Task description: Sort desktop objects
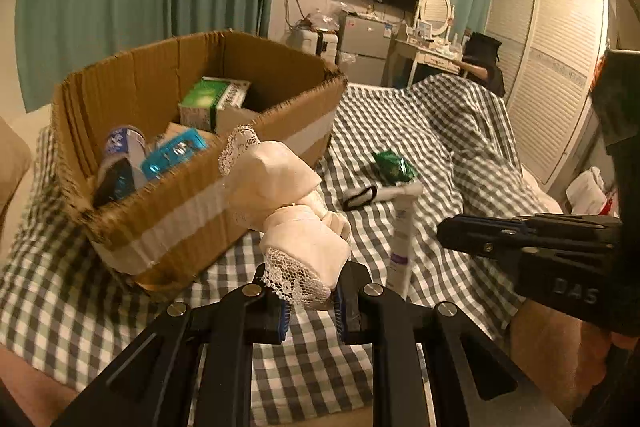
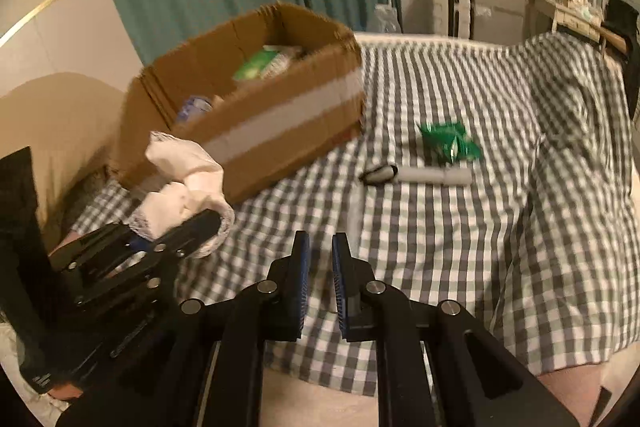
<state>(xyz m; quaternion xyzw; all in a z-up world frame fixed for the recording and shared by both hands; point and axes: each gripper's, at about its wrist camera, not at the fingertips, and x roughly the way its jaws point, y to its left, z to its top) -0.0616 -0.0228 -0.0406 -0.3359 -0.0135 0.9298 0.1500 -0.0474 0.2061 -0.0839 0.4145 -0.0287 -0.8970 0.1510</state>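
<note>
My left gripper (image 1: 310,301) is shut on a bundle of cream socks with lace trim (image 1: 288,195), held above the checked cloth just in front of the cardboard box (image 1: 192,195). The socks (image 2: 184,183) and left gripper (image 2: 176,235) also show in the right wrist view beside the box (image 2: 280,123). My right gripper (image 2: 320,267) is empty, its jaws a narrow gap apart, low over the cloth. A green packet (image 2: 448,141), a white tube (image 2: 434,175) and a small black-and-white item (image 2: 378,173) lie on the cloth to the right of the box.
The box holds a green carton (image 1: 214,99), a blue pack (image 1: 174,153) and a can (image 1: 124,143). A white tube (image 1: 402,239) lies near the left gripper. The checked cloth (image 2: 460,247) covers the bed. Curtains, fridge and dresser stand behind.
</note>
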